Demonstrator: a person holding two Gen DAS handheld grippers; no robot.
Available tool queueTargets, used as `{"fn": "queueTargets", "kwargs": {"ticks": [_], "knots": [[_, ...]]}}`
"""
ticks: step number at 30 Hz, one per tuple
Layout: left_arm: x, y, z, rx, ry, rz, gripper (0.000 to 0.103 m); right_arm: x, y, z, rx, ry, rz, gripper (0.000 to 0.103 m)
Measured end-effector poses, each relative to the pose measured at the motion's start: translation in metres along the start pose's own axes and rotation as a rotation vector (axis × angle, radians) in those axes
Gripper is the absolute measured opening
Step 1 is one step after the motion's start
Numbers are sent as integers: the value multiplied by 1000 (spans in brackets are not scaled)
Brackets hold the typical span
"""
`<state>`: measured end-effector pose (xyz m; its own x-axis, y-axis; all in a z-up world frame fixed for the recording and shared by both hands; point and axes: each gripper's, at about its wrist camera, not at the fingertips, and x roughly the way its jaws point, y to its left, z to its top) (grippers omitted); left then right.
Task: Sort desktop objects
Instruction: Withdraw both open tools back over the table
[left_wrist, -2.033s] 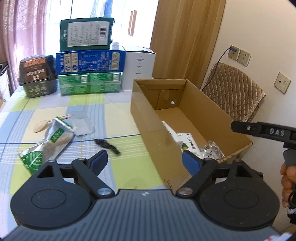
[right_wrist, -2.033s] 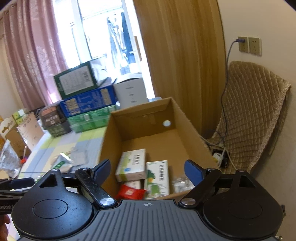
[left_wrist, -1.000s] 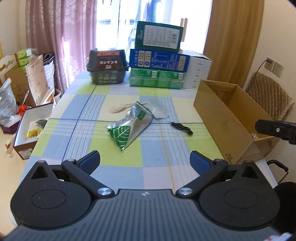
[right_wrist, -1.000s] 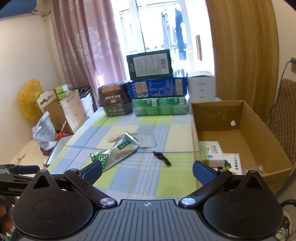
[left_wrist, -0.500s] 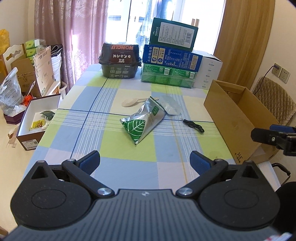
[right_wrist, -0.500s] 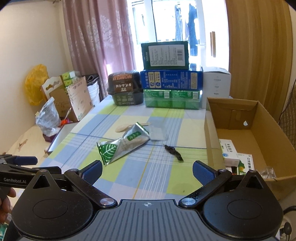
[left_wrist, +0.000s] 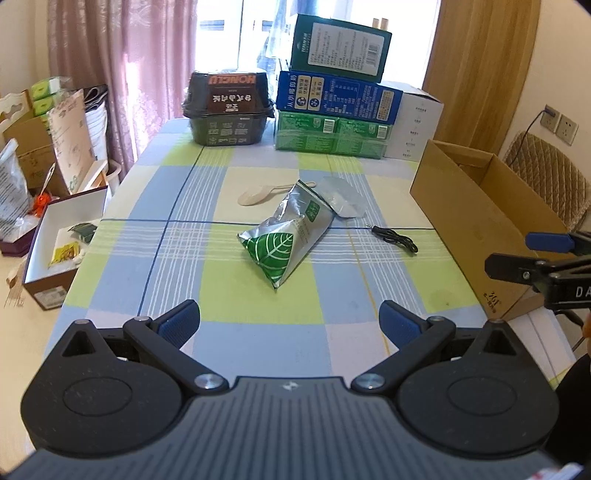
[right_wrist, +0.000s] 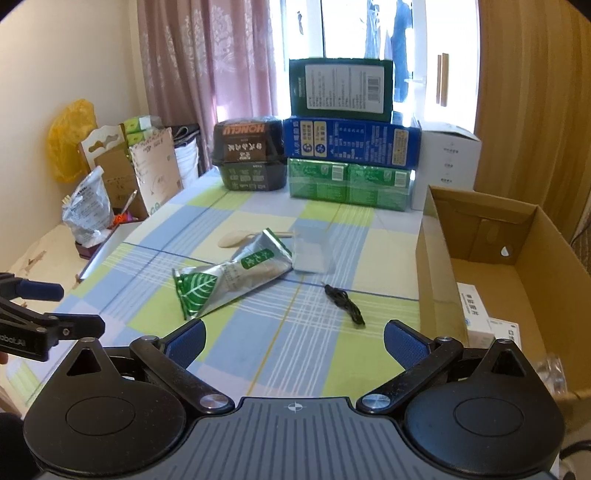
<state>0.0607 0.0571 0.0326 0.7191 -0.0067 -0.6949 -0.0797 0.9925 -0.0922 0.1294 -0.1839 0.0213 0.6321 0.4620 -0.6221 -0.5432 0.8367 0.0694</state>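
Above worktop (left_wrist: 258, 302): both tools, left tool (left_wrist: 290, 323) and right tool (right_wrist: 293, 341), withdrawn from box (right_wrist: 480, 288), jaws apart, empty; pouch (left_wrist: 286, 238) probably next

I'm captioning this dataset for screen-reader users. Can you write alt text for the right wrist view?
An open right gripper hovers over a checked tablecloth where a silver-green foil pouch, a wooden spoon and a black cable lie. An open cardboard box holding small cartons stands to the right; stacked packages line the far edge.
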Motion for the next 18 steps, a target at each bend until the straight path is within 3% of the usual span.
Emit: {"fn": "queueTargets", "kwargs": {"ticks": [4, 9, 18], "knots": [[24, 8, 10, 2, 14, -24, 101, 30, -4, 4, -8, 10, 8, 97], [62, 18, 21, 36, 40, -35, 101, 71, -9, 4, -25, 48, -2, 84], [125, 31, 45, 109, 83, -73, 101, 134, -31, 1, -11, 104, -72, 75]]}}
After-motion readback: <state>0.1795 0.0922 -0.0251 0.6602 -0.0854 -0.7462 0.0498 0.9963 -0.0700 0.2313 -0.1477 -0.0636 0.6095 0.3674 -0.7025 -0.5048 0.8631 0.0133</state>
